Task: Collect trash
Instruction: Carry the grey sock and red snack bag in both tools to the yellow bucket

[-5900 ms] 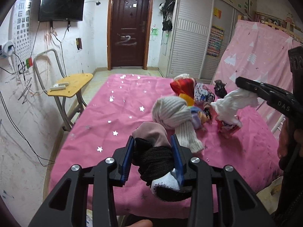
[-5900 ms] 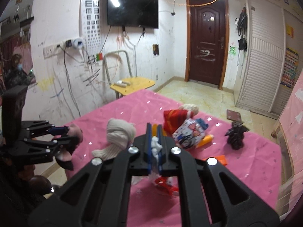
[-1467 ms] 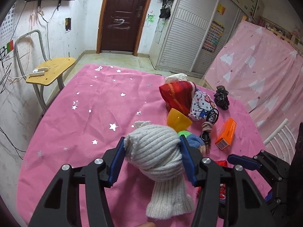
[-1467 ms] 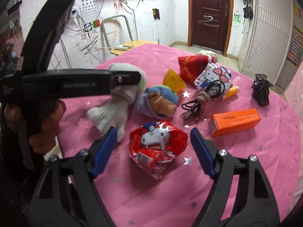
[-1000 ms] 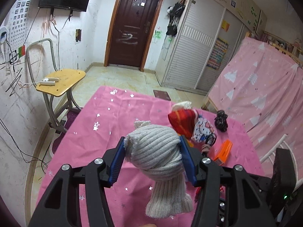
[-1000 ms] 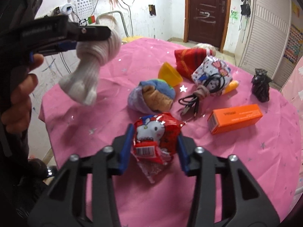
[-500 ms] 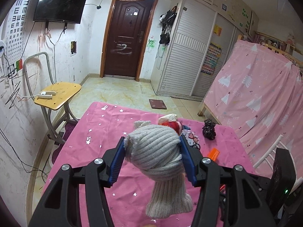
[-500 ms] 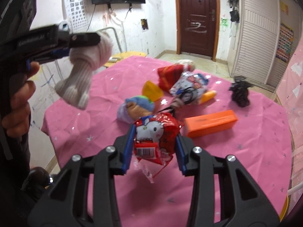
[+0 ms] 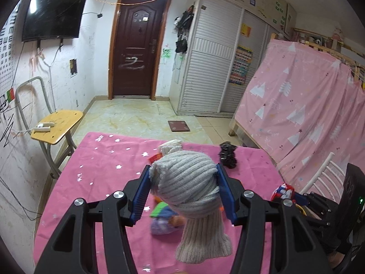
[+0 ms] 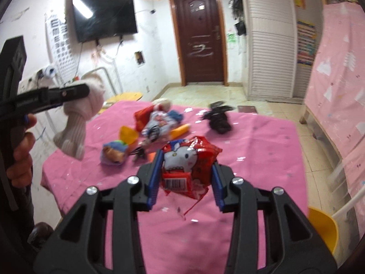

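Note:
My left gripper (image 9: 183, 194) is shut on a grey knitted sock bundle (image 9: 187, 182) and holds it high above the pink table (image 9: 102, 166); the bundle also shows in the right wrist view (image 10: 77, 118). My right gripper (image 10: 184, 178) is shut on a red Hello Kitty snack wrapper (image 10: 187, 159), lifted above the table; it also shows at the right in the left wrist view (image 9: 282, 190).
On the pink table (image 10: 262, 141) lie a blue-and-brown bundle (image 10: 114, 153), a yellow cup (image 10: 127, 133), a red-and-white pile (image 10: 157, 116), cables and a black crumpled thing (image 10: 217, 117). A yellow bin (image 10: 322, 228) sits low at the right. A wooden chair (image 9: 57, 125) stands left.
Both grippers have risen and pulled back from the table with their loads. Before that, the right gripper closed on the red wrapper.

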Motion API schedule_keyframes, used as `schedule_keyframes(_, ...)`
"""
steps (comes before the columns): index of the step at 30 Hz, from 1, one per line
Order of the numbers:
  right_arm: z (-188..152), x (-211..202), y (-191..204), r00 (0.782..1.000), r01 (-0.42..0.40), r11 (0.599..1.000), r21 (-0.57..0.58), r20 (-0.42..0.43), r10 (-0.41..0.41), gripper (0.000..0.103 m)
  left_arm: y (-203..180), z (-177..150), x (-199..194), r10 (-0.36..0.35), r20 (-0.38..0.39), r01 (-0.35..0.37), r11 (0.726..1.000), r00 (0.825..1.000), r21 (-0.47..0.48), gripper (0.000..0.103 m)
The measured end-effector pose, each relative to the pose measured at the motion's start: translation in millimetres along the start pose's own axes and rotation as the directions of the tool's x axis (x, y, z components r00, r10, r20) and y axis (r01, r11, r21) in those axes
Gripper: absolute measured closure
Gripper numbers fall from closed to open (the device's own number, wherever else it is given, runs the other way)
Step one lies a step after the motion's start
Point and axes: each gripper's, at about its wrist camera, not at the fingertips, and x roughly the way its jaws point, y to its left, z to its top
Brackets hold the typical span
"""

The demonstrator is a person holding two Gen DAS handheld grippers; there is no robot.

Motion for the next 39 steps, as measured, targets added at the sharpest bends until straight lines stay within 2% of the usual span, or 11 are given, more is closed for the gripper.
schedule_keyframes(9, -3.7, -53.5, -63.5, 0.989, 0.119, 0.989, 0.088, 0.073, -0.126, 0.066, -72.0, 5.9, 11.2, -0.09, -0.013, 0.091, 0.993, 0.996, 0.08, 0.054)
schedule_keyframes(14, -11.0, -79.1, -97.8, 0.977, 0.178, 0.975, 0.136, 0.093, -0.191, 0.066, -117.5, 4.8, 19.9, -0.16, -0.034, 0.162, 0.981, 0.987, 0.102, 0.054)
schedule_keyframes(22, -24.9, -105.8, -139.1, 0.96, 0.242, 0.952, 0.187, 0.099, -0.263, 0.065, -187.2, 1.4, 34.8, -0.289, -0.059, 0.294, 0.951, 0.955, 0.093, 0.054)
schedule_keyframes(25, -31.1, -114.5, -154.0, 0.953, 0.258, 0.943, 0.209, 0.105, -0.283, 0.065, -213.1, -3.6, 47.0, -0.33, -0.094, 0.337, 0.938, 0.939, 0.08, 0.054)
schedule_keyframes(33, -49.2, -132.2, -186.1, 0.941, 0.263, 0.919, 0.294, 0.13, -0.311, 0.065, -272.0, -21.8, 86.0, -0.395, -0.17, 0.409, 0.911, 0.903, 0.056, 0.054)
schedule_keyframes(39, -60.0, -145.2, -204.4, 0.931, 0.258, 0.901, 0.348, 0.161, -0.329, 0.065, -306.9, -36.7, 105.4, -0.404, -0.23, 0.427, 0.903, 0.885, 0.056, 0.054)
